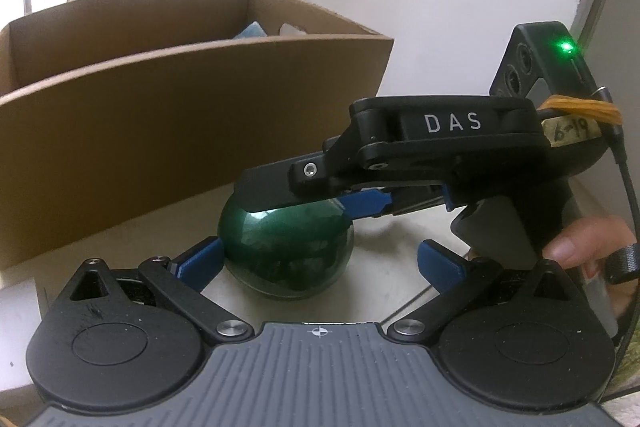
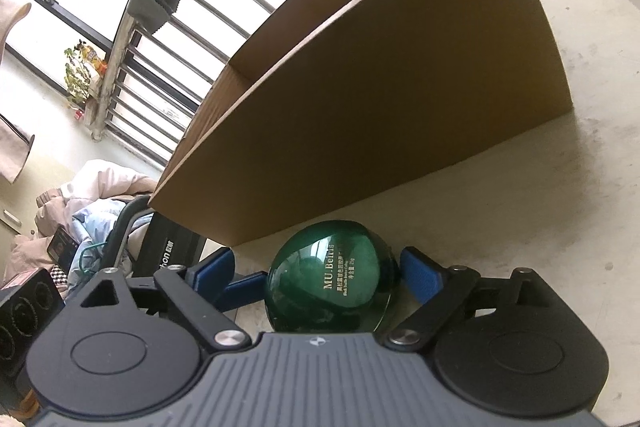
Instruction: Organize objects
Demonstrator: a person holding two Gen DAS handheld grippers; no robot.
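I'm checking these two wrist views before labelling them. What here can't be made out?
- Box contents: left wrist view, near wall hides all but blue and white scraps; right wrist view shows none.
- Green jar small gold print: right wrist view, too small.
- Jar's underside: both views, hidden by the jar.
- Right tongs contact with jar: unclear.

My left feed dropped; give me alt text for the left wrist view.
A glossy dark green round jar sits on the pale tabletop between both open tongs, left tongs and right tongs, before a brown cardboard box.
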